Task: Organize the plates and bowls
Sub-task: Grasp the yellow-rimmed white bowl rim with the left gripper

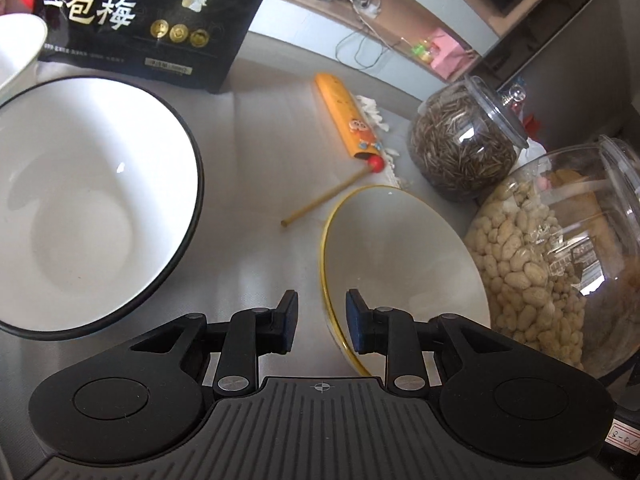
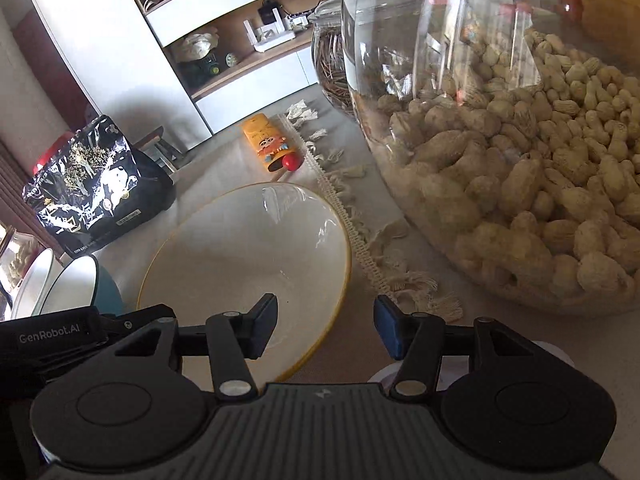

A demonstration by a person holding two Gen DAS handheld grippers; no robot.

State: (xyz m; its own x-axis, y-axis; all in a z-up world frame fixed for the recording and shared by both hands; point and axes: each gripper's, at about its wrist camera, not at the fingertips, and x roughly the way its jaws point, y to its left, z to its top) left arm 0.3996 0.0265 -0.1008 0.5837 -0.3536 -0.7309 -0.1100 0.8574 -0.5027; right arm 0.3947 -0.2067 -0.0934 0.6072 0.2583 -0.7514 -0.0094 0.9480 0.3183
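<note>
A yellow-rimmed white bowl (image 1: 400,264) sits on the grey table. My left gripper (image 1: 322,320) is open, its fingers on either side of the bowl's near-left rim without closing on it. A large black-rimmed white bowl (image 1: 88,208) lies to the left. In the right wrist view the same yellow-rimmed bowl (image 2: 248,264) lies ahead. My right gripper (image 2: 326,330) is open, with its left finger over the bowl's inside and its right finger outside the rim. The left gripper's body (image 2: 52,336) shows at the left edge.
A peanut jar (image 1: 560,264) (image 2: 520,160) and a seed jar (image 1: 464,148) stand close on the right. A black snack bag (image 1: 152,16) (image 2: 96,192), a yellow chopstick case (image 1: 348,120) (image 2: 268,144), a loose chopstick (image 1: 320,200), a fringed cloth (image 2: 360,224) and more bowls (image 2: 68,284).
</note>
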